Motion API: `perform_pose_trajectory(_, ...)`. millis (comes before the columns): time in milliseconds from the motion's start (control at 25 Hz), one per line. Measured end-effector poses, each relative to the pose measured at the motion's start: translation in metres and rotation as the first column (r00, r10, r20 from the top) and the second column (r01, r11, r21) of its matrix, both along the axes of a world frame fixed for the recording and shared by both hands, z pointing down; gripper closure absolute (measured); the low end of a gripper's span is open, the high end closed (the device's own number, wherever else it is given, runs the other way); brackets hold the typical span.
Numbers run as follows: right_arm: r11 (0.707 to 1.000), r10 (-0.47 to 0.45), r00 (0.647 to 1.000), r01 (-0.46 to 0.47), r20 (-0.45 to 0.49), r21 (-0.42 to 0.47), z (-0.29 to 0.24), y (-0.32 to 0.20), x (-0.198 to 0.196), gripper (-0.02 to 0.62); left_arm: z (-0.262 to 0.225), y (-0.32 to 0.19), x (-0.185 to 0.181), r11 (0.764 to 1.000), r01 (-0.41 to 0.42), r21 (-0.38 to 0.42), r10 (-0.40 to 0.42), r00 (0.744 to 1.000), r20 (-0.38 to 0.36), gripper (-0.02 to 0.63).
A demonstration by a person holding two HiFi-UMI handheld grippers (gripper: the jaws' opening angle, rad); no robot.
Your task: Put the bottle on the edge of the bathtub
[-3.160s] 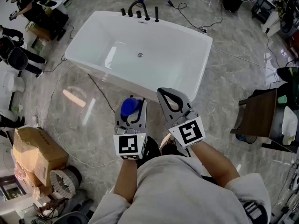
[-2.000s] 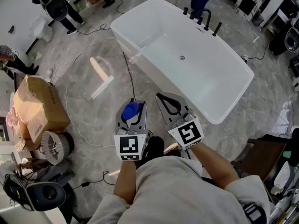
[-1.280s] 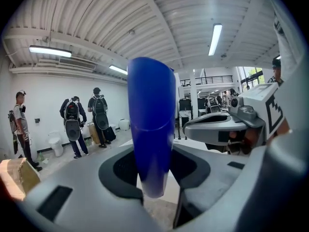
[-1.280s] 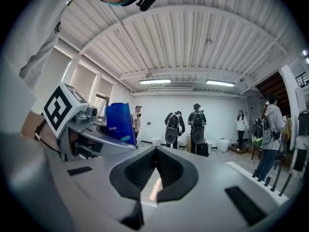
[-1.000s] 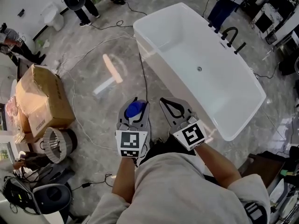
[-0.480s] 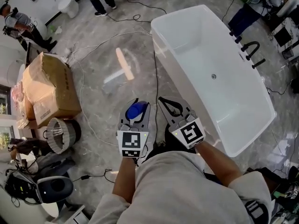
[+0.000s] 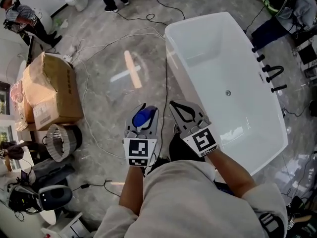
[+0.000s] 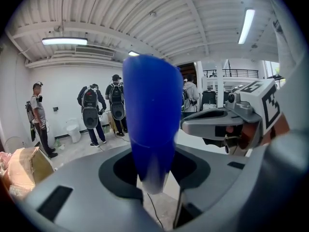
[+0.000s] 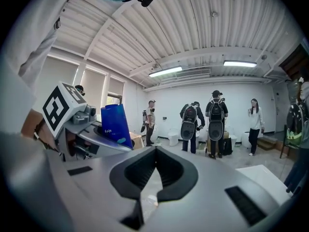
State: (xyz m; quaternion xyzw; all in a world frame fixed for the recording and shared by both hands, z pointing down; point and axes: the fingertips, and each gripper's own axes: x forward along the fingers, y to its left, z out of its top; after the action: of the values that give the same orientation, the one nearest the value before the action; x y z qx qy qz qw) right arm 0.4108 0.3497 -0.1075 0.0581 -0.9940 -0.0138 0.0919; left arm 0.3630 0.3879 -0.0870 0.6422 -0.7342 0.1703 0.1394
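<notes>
Though within left gripper [image 7: 144, 110], bottle [image 7: 142, 117] mostly hidden.

Floor's a glossy grey marble-look tile [image 7: 99, 48] with thin cables [image 7: 166, 68] snaking across it and a strip light reflected in the shine. There's a battered cardboard box [image 7: 49, 90] off to one side. White walls [image 9: 231, 100], a ribbed white ceiling [image 8: 145, 13] with tube lights [image 8: 67, 41], tall windows [image 9: 89, 88], and a few people with backpacks [image 9: 216, 122] standing by the far wall.
</notes>
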Motion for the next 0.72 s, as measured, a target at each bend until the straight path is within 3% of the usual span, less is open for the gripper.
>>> perform_pose_trajectory(360, 1.0, -0.02, 1.0, 0.02, -0.022, 0.006, 0.004, -0.069, -0.012, 0.589, 0.004, -0.067, -0.011, 1.0, 0.006, -0.002, -0.006, 1.0, -0.018, 0.436)
perform_pose_trajectory(720, 0.996, -0.084, 0.996, 0.085, -0.03, 0.039, -0.001, -0.073, -0.053, 0.589, 0.002, -0.072, -0.054, 1.0, 0.021, -0.006, -0.021, 1.0, -0.011, 0.436)
